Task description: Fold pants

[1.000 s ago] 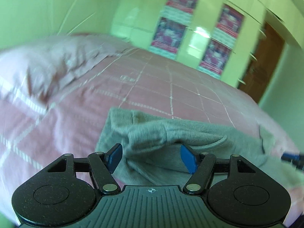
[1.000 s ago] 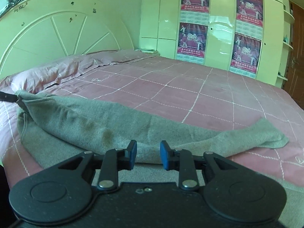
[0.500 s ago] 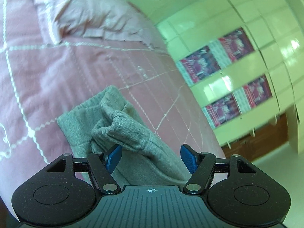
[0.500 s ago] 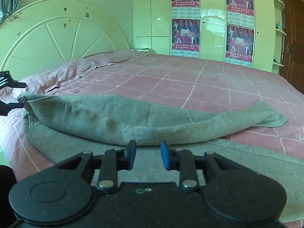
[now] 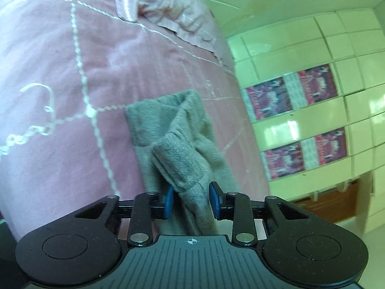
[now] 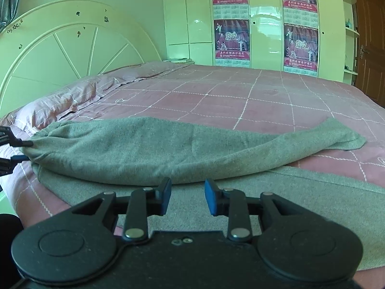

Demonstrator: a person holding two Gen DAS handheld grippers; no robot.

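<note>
Left claw brackets a bunched corner of the grey pants between its blue pads, which look not yet pressed shut on the cloth; whether it truly grips is hard to tell. Right claw hangs open and empty just above the cloth near the front edge of the bed. The pants lie along that edge, one leg doubled over the other, likely so the halves line up for the next fold. Only the right view shows the whole garment and the far cuff; only the left shows the gathered corner near the pillow.
</note>
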